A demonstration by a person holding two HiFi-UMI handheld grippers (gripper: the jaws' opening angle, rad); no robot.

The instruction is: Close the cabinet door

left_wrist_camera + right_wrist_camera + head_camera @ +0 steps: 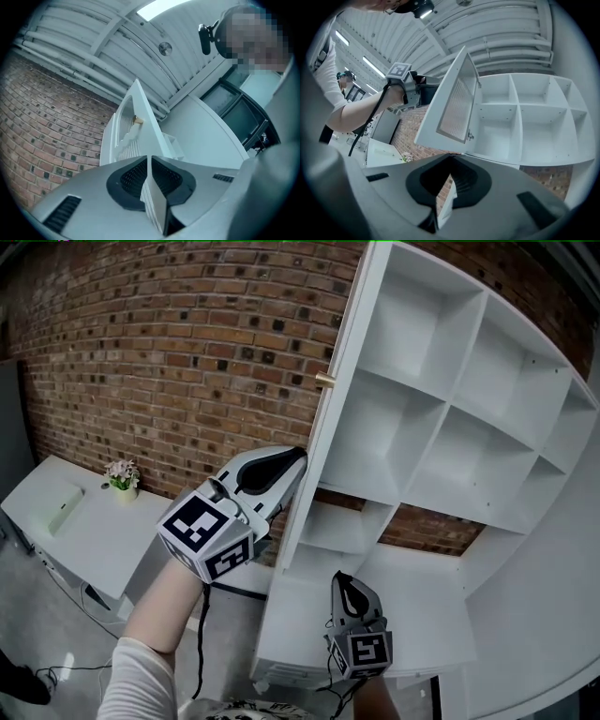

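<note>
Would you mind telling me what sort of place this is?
Likely a mock room inside an industrial hall: a brick wall, a white wall cabinet with its door open, and a ribbed metal roof overhead.

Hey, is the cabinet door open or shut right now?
Open. The cabinet door stands swung well out, leaving the shelves behind it exposed.

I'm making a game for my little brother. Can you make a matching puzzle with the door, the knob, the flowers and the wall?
Things:
1. door
2. knob
3. flowers
4. wall

What goes with them:
A. on the table
B. open
C. brick
D. gold

Pairs: 1-B, 2-D, 3-A, 4-C
</note>
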